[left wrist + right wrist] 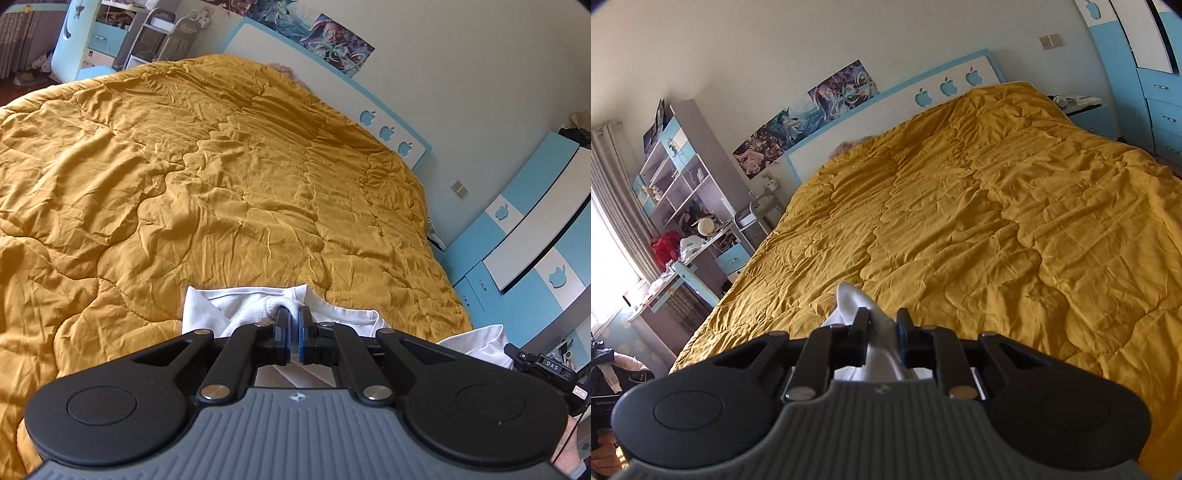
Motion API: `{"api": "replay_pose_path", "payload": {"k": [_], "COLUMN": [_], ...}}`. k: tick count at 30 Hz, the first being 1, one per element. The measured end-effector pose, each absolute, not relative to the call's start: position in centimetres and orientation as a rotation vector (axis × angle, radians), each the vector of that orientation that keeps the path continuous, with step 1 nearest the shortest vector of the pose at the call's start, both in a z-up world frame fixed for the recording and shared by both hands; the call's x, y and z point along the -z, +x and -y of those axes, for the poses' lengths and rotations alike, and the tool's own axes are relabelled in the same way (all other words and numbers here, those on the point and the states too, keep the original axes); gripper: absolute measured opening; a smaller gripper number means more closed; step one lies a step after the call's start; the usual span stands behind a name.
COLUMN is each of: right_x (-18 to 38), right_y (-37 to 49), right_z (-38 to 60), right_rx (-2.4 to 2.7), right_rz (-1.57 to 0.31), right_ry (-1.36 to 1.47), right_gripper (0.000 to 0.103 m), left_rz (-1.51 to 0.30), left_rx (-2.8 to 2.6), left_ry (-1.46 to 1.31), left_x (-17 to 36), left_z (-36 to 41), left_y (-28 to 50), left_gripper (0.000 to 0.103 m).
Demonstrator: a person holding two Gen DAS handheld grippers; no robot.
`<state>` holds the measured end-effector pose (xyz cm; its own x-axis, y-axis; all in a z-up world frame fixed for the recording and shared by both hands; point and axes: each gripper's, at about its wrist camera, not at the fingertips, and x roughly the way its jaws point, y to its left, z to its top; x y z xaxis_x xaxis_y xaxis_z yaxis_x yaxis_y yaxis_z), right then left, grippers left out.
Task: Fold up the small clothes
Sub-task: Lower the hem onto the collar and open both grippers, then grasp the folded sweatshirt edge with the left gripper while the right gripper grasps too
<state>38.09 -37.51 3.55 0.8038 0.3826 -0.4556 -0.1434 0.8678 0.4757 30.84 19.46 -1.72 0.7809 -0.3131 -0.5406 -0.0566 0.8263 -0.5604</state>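
A small white garment [207, 306] lies on the near part of a mustard-yellow quilt [221, 166]. My left gripper [294, 314] is shut on a bunched fold of it, with cloth spread to both sides of the fingers. More white cloth [480, 343] trails off to the right. In the right wrist view, my right gripper [882, 317] is shut on a peak of the same white garment [849, 299], held up above the quilt [997, 221]. The rest of the garment is hidden under both gripper bodies.
The quilt covers a wide bed with a blue and white headboard [332, 74]. A blue wardrobe [517, 240] stands to the bed's right. On its far side are a shelf unit [676, 177] and a cluttered desk [683, 258].
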Motion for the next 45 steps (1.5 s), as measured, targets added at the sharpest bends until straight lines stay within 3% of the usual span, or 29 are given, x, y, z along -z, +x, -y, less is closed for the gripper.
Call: {"api": "replay_pose_path", "payload": {"k": [6,14,15,16,17,18,19,20,21,31,34,45], "right_x": [-1.2,1.4,1.8,2.6,3.5,4.1,4.6,5.0,5.3,4.2,4.1,8.8], "right_y": [43.0,48.4,48.9,49.6,50.4,50.8,50.8,50.4,49.7,38.5,33.6,22.0], "right_z": [36.6,37.0,37.2,37.3,37.3,37.5,37.8,38.5,39.2,42.1,42.1,38.9], "right_rx": [-0.272,-0.266,-0.256,-0.243,-0.195,-0.119,-0.061,-0.022,-0.011,-0.223,-0.289,-0.366], "right_rz": [-0.567,-0.568,-0.570,-0.585,-0.628,-0.651,-0.657,-0.633,-0.597,-0.581,-0.579,-0.670], "right_ry": [0.423,0.430,0.439,0.453,0.463,0.467,0.484,0.529,0.575,0.794,0.875,1.060], "right_gripper": [0.011,0.011,0.011,0.011,0.015,0.031,0.040,0.058,0.067,0.070,0.075,0.076], "left_rz": [-0.742,-0.785,-0.783,-0.777,-0.777,-0.782,-0.791,-0.786,-0.773,-0.672,-0.649,-0.660], "left_rx": [0.130,0.086,0.041,-0.021,-0.089,-0.142,-0.195,-0.225,-0.218,0.049,0.052,0.076], "left_ry": [-0.758,-0.730,-0.726,-0.720,-0.712,-0.697,-0.662,-0.618,-0.575,-0.423,-0.438,-0.799], "left_x": [4.6,6.4,6.8,7.1,7.5,7.7,7.8,7.6,7.4,3.1,2.8,8.3], "left_z": [-22.0,-22.3,-22.4,-22.5,-22.7,-22.7,-22.7,-22.6,-22.4,-19.0,-17.5,-15.0], "left_y": [36.0,41.6,42.3,42.7,43.1,43.3,43.3,42.9,42.3,30.6,26.2,17.5], "left_gripper": [0.003,0.004,0.009,0.025,0.034,0.048,0.049,0.049,0.050,0.057,0.058,0.058]}}
